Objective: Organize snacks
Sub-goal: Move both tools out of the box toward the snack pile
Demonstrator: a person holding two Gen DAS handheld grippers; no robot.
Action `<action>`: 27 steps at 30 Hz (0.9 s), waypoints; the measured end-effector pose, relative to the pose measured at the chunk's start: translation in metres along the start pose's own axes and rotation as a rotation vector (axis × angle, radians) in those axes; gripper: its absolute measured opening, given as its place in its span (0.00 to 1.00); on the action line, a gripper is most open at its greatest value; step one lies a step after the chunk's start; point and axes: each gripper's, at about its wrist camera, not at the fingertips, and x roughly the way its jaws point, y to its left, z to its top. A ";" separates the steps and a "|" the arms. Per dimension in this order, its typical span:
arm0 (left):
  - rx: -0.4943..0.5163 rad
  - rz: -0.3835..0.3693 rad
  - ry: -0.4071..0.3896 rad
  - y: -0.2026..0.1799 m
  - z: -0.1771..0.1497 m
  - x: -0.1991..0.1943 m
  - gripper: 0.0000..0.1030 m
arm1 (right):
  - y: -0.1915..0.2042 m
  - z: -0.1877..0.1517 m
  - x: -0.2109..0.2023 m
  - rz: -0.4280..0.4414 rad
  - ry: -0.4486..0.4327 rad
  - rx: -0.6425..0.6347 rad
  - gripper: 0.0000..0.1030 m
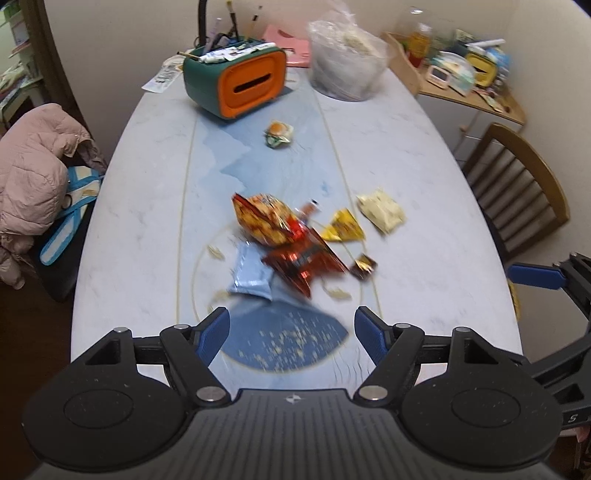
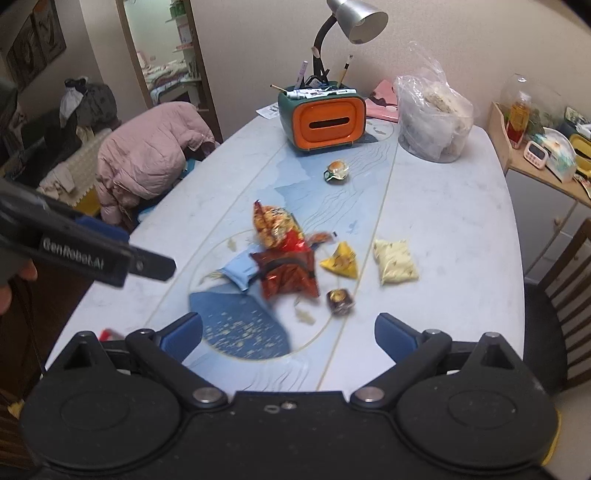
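Observation:
Several snack packets lie mid-table: an orange chip bag (image 1: 264, 219) (image 2: 271, 225), a red foil bag (image 1: 304, 264) (image 2: 288, 275), a light blue pack (image 1: 251, 271) (image 2: 238, 271), a yellow triangular pack (image 1: 343, 230) (image 2: 341, 262), a pale cream pack (image 1: 380, 210) (image 2: 395, 260), a small brown candy (image 1: 364, 266) (image 2: 340, 301). A burger-print snack (image 1: 279, 133) (image 2: 337, 170) lies farther back. My left gripper (image 1: 291, 336) is open and empty, above the near table edge. My right gripper (image 2: 288, 338) is open and empty, also short of the pile.
A green-and-orange tissue box organiser (image 1: 236, 83) (image 2: 323, 118) with pens, a clear plastic bag (image 1: 345, 62) (image 2: 432, 118) and a desk lamp (image 2: 354, 22) stand at the table's (image 1: 424, 221) far end. A pink jacket (image 1: 33, 166) lies on the left chair. A wooden chair (image 1: 517, 195) stands right.

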 end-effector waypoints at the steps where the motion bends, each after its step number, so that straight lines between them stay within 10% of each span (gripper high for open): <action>1: -0.008 0.006 0.003 0.002 0.007 0.004 0.72 | -0.004 0.005 0.005 -0.003 0.006 -0.007 0.97; 27: 0.071 0.044 0.306 0.052 0.037 0.191 0.72 | -0.048 0.016 0.185 0.004 0.287 -0.092 0.85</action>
